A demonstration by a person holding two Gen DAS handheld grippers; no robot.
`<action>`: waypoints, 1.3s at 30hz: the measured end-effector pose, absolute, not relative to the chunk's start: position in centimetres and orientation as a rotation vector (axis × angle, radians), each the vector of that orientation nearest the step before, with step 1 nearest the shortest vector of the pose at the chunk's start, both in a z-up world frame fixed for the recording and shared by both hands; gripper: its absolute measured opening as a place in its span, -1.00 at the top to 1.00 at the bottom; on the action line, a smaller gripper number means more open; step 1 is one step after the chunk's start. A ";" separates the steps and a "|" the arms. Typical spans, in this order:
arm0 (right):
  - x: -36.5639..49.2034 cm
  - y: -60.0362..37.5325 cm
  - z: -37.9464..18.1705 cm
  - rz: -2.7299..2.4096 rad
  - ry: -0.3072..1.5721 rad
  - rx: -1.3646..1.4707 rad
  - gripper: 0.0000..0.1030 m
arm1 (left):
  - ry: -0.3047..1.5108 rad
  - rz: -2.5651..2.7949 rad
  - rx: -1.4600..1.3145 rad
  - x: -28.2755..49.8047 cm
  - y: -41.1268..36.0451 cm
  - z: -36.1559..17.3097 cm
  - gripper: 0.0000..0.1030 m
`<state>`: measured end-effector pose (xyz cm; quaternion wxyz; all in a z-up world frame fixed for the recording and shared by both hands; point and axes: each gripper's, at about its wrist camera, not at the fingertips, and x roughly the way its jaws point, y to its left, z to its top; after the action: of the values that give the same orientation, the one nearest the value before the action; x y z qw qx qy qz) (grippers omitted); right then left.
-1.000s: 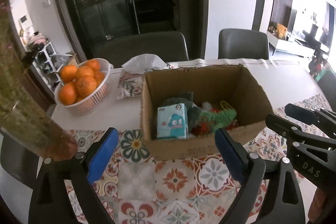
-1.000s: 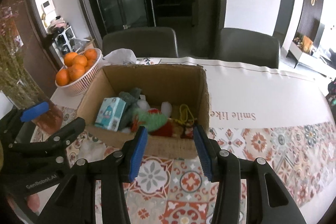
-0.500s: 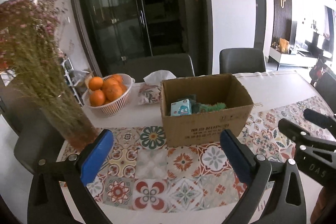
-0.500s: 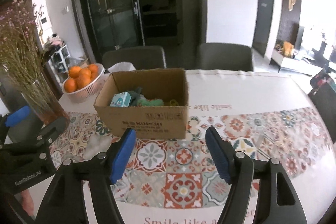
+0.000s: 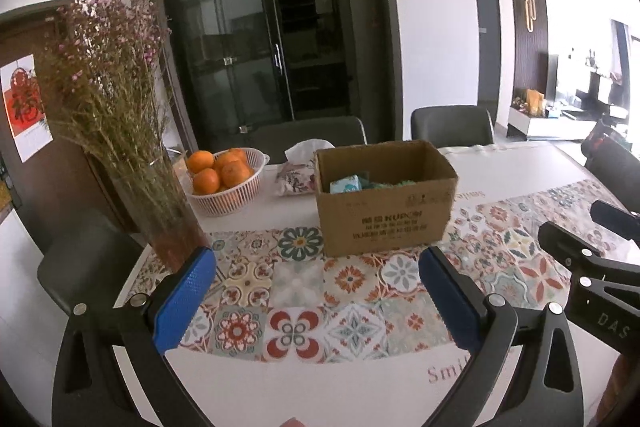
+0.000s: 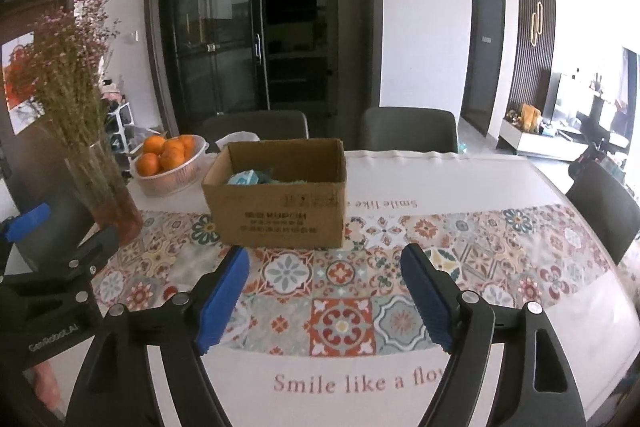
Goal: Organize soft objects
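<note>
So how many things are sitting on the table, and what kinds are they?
Cardboard box: 1
Basket of oranges: 1
Vase of dried flowers: 1
Tissue pack: 1
Total: 4

Left gripper (image 5: 316,269) was wide open, blue pads (image 5: 182,301) spread far apart, nothing between them, pointed forward and tilted down. Right gripper (image 6: 324,265) had its jaws opening, blue pads (image 6: 222,297) apart, nothing between them, same downward tilt. Both sat side by side at about the same level: the right one's black frame showed at the right edge of the left wrist view, the left one's frame at the left edge of the right wrist view. A bit of hand (image 6: 46,385) showed under the left gripper's frame.
</note>
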<state>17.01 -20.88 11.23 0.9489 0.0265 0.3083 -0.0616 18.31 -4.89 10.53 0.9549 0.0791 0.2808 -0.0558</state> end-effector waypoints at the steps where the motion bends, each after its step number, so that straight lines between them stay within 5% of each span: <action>1: 16.5 -20.8 11.2 -0.124 0.625 0.055 -0.54 | 0.569 -0.115 0.160 17.8 -4.8 10.4 -1.00; 39: 3.8 -19.8 7.9 -0.133 0.571 0.094 -0.54 | 0.512 -0.164 0.083 6.3 -3.1 7.2 -1.00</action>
<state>3.78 -19.78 7.85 0.9562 0.0463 0.2815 -0.0653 6.33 -3.06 7.17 0.9632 0.0409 0.2530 -0.0811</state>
